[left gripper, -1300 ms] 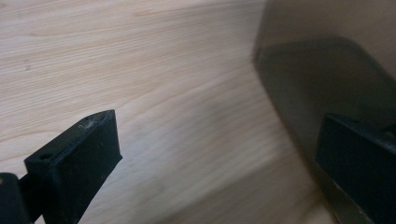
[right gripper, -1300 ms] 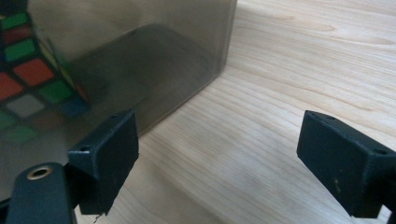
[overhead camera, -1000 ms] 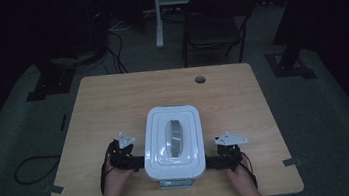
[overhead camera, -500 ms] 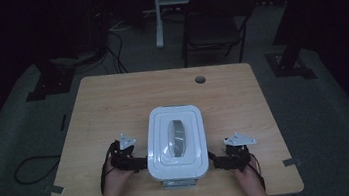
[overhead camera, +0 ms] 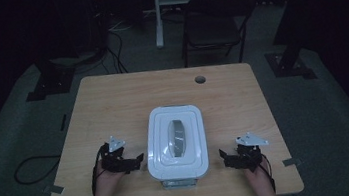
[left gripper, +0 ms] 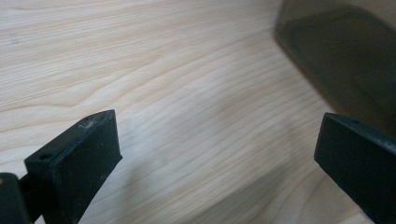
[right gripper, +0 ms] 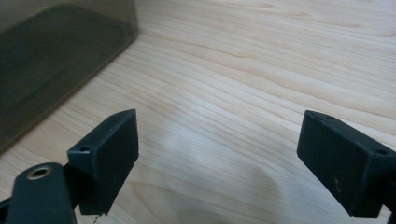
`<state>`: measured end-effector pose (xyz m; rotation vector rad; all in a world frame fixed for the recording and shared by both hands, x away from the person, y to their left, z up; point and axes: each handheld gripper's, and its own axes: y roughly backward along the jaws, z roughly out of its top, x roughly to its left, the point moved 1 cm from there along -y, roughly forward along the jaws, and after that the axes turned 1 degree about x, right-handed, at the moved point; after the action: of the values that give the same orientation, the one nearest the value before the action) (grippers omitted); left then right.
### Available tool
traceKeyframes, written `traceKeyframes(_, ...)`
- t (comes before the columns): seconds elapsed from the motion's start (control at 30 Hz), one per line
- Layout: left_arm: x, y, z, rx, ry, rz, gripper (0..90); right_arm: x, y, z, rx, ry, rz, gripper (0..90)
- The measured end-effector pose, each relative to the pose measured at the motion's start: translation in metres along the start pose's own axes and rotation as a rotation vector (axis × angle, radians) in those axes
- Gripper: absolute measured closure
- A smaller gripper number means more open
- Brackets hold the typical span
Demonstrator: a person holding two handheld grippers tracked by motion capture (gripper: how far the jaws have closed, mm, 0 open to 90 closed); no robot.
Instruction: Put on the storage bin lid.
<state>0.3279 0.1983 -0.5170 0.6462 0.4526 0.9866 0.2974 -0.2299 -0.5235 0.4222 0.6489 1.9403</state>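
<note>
Pale wooden bench [overhead camera: 113, 105] | white lidded rectangular plastic bin [overhead camera: 175, 142]: likely rigid, light, smooth-sided; grip under lid rim | left tool [overhead camera: 138, 159], right tool [overhead camera: 224, 159]: wide open, empty, flanking it

High view dim, surroundings near black; table [overhead camera: 113, 105] evenly lit. Gripper views brighter, soft shadows, near fingers [right gripper: 109, 154] slightly blurred.

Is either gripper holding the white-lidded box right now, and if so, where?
Nothing is held. The left gripper and right gripper are both open beside the white-lidded plastic box, with bare wooden table between their jaws.
</note>
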Motion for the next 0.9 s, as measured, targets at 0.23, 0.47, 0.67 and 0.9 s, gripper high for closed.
traceKeyframes(0.23,0.015,0.008,-0.009,0.013,0.024,0.047,1.1,-0.014,0.010,-0.006,0.000,-0.033,-0.043,12.7)
traceKeyframes(0.47,0.030,0.019,-0.019,0.012,0.061,0.087,1.1,-0.031,0.016,-0.013,-0.003,-0.085,-0.124,12.5)
traceKeyframes(0.67,0.040,0.030,-0.028,0.015,0.086,0.148,1.2,-0.043,0.023,-0.015,-0.024,-0.123,-0.192,12.5)
traceKeyframes(0.9,0.059,0.039,-0.036,0.025,0.180,0.246,1.2,-0.057,0.024,-0.021,0.004,-0.173,-0.285,12.5)
